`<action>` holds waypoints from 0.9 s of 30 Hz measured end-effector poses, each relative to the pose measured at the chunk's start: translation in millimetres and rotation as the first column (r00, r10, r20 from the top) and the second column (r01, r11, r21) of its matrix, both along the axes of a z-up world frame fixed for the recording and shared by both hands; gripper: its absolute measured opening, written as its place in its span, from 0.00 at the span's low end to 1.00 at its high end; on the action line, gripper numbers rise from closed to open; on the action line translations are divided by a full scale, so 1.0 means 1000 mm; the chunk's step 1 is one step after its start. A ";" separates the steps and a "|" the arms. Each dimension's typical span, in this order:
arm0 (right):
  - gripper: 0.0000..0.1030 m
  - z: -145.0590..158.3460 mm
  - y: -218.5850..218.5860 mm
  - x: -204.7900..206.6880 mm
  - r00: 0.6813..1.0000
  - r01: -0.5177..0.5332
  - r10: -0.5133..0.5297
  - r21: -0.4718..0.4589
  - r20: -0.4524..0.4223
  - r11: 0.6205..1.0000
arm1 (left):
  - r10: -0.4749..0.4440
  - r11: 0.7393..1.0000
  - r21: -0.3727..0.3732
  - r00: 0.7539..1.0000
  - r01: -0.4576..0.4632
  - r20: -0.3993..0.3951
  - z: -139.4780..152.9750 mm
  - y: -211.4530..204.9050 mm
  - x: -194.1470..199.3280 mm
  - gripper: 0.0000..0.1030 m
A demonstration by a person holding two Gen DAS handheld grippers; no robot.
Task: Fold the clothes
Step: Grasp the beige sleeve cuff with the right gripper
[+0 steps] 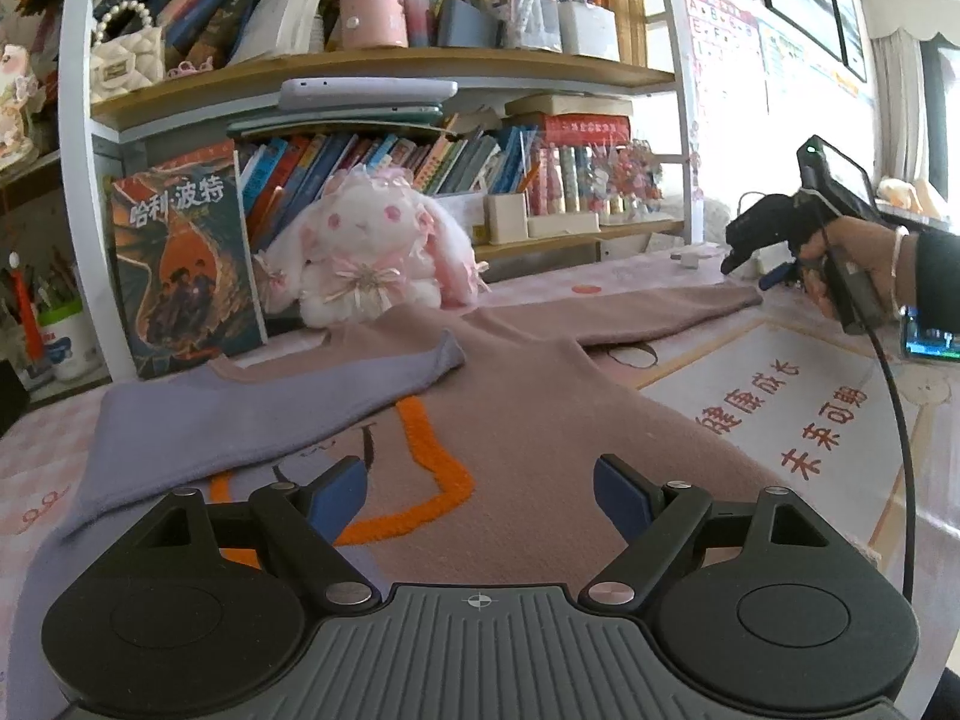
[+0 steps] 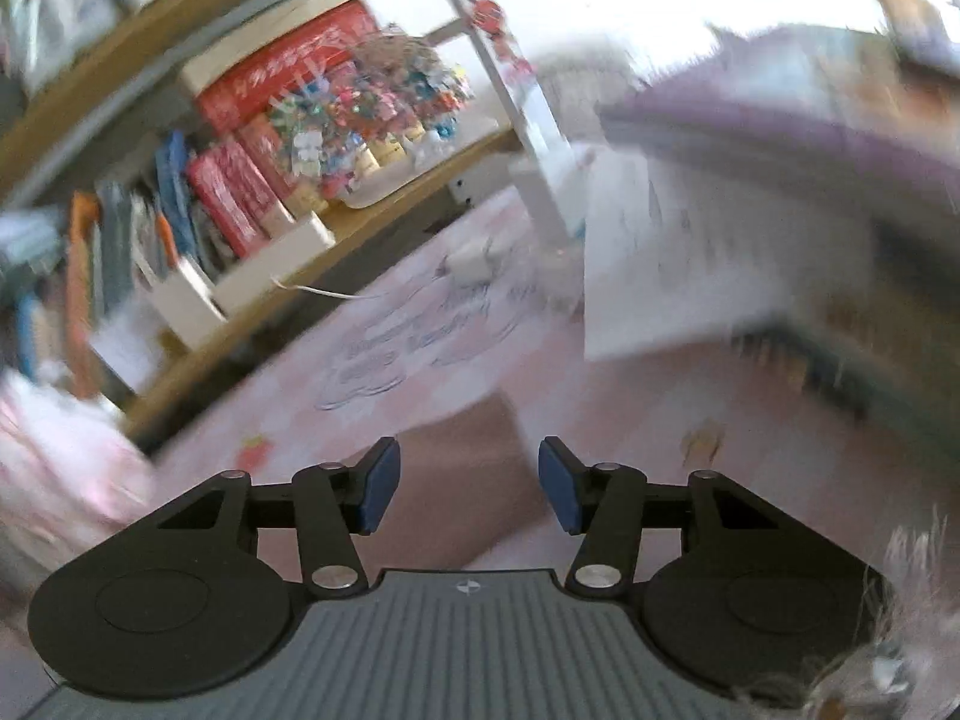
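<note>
**Right gripper lined up on the far sleeve**

My right gripper point(image 2: 468, 489) hovers at the cuff end of the sweater's outstretched sleeve point(image 2: 474, 450), its 2 blue pads apart with nothing pinched between them. My left gripper point(image 1: 480, 501) hangs over the sweater's body, jaws spread wide and empty.

I judge this to be the sleeve-folding step: 1 lilac sleeve point(image 1: 270, 402) already lies folded across the chest, while the other sleeve reaches out toward my right hand point(image 1: 840, 264). The next move calls for closing on that cuff and carrying it inward over the body.

The sweater point(image 1: 570, 420) lies flat on the pink tablecloth point(image 1: 36, 450), dusty pink knit with an orange outline motif. Behind it sit a plush rabbit point(image 1: 366, 252) and a bookshelf point(image 1: 384, 69).
</note>
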State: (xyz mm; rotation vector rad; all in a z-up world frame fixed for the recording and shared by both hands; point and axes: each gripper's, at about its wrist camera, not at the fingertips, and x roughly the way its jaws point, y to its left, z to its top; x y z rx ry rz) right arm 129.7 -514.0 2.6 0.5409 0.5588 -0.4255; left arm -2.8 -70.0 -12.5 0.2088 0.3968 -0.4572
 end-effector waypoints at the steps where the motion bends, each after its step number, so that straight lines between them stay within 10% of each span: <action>1: 0.48 -0.001 -0.004 0.003 1.000 -0.005 0.005 -0.009 -0.016 1.000 | -0.001 1.000 0.005 1.000 0.001 0.001 0.000 -0.001 0.000 0.83; 7: 0.44 -0.009 -0.019 0.012 0.997 -0.057 0.058 0.026 -0.054 0.998 | -0.005 1.000 0.027 1.000 0.005 0.001 -0.001 -0.004 0.000 0.83; 13: 0.05 -0.008 -0.010 0.014 0.987 -0.127 0.126 -0.012 -0.100 0.992 | -0.005 1.000 0.028 1.000 0.005 -0.001 -0.001 -0.004 0.000 0.83; 20: 0.03 0.018 -0.006 0.000 0.985 -0.174 0.173 0.037 0.011 0.984 | 0.007 1.000 0.012 1.000 -0.007 -0.002 -0.001 -0.001 0.001 0.83; 27: 0.05 0.002 -0.006 -0.003 0.990 -0.122 0.126 0.055 -0.069 0.991 | 0.012 1.000 -0.013 1.000 -0.012 0.002 0.000 0.003 0.001 0.83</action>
